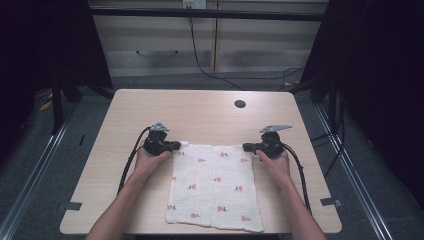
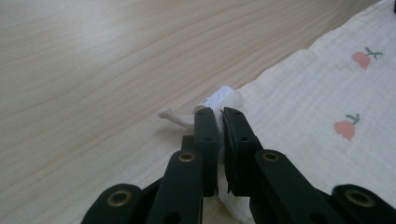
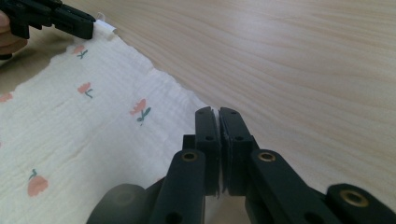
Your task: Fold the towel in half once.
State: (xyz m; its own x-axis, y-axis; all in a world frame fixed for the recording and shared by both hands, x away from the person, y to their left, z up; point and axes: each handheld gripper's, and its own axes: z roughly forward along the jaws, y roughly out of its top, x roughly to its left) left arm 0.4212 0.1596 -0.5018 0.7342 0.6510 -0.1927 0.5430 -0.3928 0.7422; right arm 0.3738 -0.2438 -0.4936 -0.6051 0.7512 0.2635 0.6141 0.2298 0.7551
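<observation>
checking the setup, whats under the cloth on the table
The cloth lies flat on the light wood table; nothing bulges beneath it, though the covered tabletop itself stays hidden.

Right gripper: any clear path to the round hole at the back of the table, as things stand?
Probably yes for the path: bare table lies between the right gripper and the hole. But its jaws are shut on the cloth corner, so it would drag the cloth along unless it lets go first.

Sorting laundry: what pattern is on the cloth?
Cream cloth with small red flowers, green stems; right gripper view.
</observation>
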